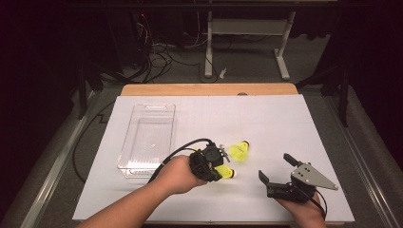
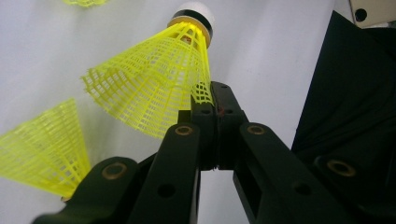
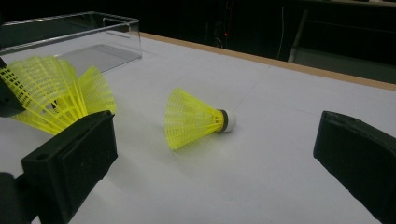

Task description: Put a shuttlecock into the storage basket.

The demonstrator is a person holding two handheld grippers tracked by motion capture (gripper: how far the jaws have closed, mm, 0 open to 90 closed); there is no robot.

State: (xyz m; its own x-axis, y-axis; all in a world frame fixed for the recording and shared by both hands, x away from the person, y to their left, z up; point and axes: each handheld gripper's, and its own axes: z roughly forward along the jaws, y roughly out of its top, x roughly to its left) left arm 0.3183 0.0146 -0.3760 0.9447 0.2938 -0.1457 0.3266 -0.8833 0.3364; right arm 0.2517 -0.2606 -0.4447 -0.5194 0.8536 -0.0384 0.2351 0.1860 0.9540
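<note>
While pinched, shuttlecock (image 2: 154, 88) rim sits between fingers (image 2: 205, 119) (left)

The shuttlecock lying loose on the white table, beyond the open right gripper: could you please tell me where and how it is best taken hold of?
The loose shuttlecock lies on its side, skirt wide, cork small and round. I would probably pinch the skirt's rim edge from above: thin mesh fits between the pads, as the left gripper does with the held shuttlecock. The right gripper is open and nearest.
</note>
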